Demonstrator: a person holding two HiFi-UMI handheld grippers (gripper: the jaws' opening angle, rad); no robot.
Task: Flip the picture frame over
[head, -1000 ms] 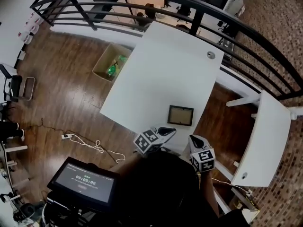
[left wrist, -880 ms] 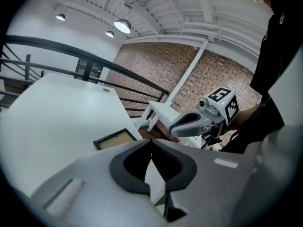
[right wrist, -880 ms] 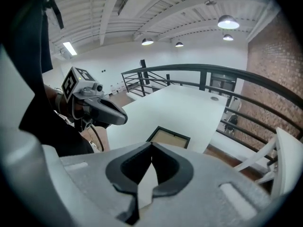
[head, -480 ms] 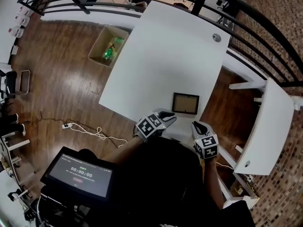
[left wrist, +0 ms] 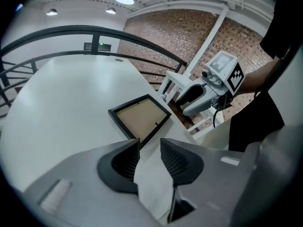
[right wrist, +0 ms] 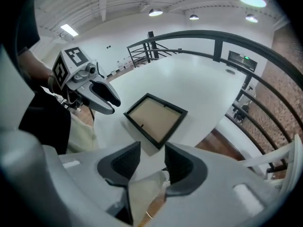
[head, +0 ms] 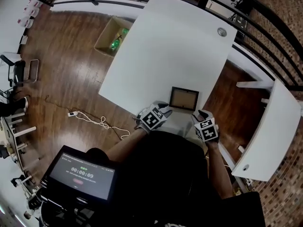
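Note:
The picture frame [head: 184,98] is black with a brown backing facing up, and it lies flat on the white table [head: 165,46] near its near edge. My left gripper [head: 163,107] hovers just short of the frame's near left corner. Its jaws are opening with nothing between them. My right gripper [head: 199,114] sits off the frame's near right corner, jaws also opening and empty. In the left gripper view the frame [left wrist: 140,117] lies just beyond my own jaws [left wrist: 150,152], with the right gripper [left wrist: 183,98] opposite. The right gripper view shows the frame [right wrist: 155,118] ahead of its jaws [right wrist: 152,162].
A second white table [head: 267,126] stands to the right across a gap of wooden floor. A black railing [head: 255,18] runs behind the table. A cardboard box [head: 112,36] with green bottles and a white cable [head: 94,119] are on the floor at left.
Both grippers have come down and forward to the frame's near corners. The head view has tilted, so the table and frame sit higher in the picture.

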